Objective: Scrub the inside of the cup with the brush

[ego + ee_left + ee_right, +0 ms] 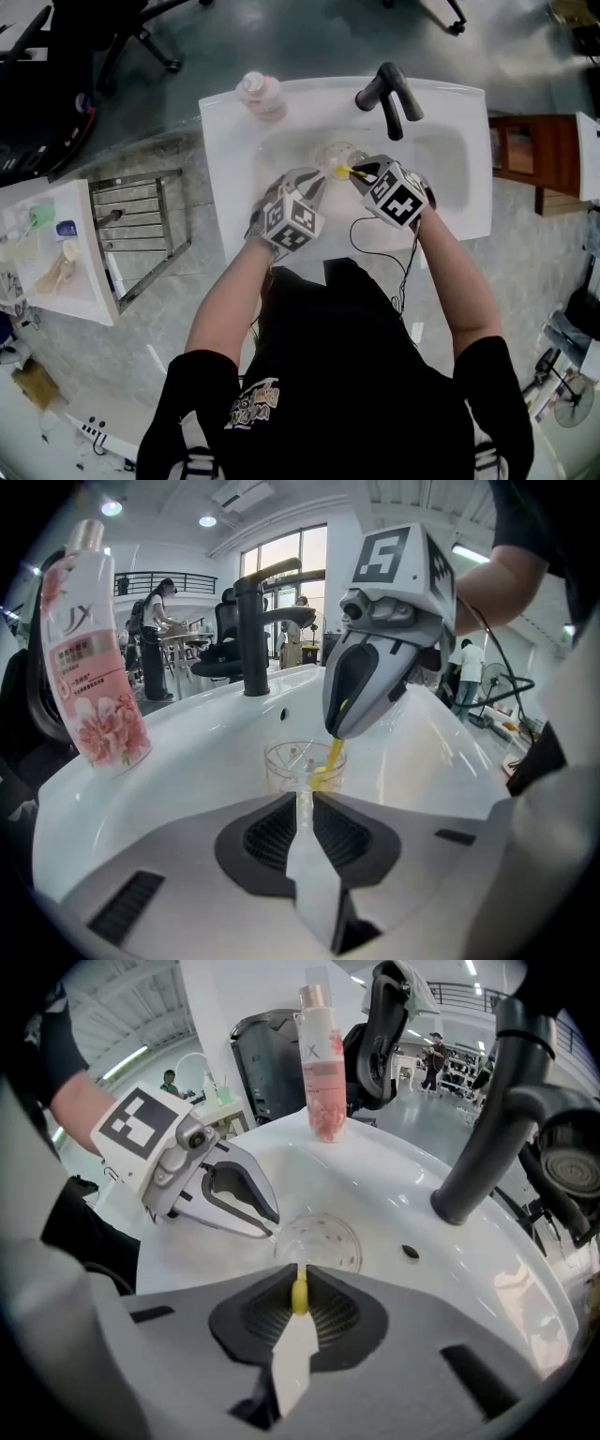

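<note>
The left gripper (pixel 302 797) has its jaws closed on the near wall of the clear cup (pixel 298 759), which is low in the sink (pixel 450 112), a little left of the tap. The right gripper (pixel 299 1283) jaws clamp the handle of the yellow brush (pixel 330 759), whose end reaches down into the cup. I judge the scrubbing is in hand. Next, the brush should rub round the inner wall and bottom, with the cup held steady.

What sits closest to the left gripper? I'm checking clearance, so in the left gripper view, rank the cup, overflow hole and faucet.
1. Cup, centre, its wall pinched in the left gripper.
2. Overflow hole, in the sink back wall behind the cup.
3. Faucet, on the deck behind the hole.
</note>
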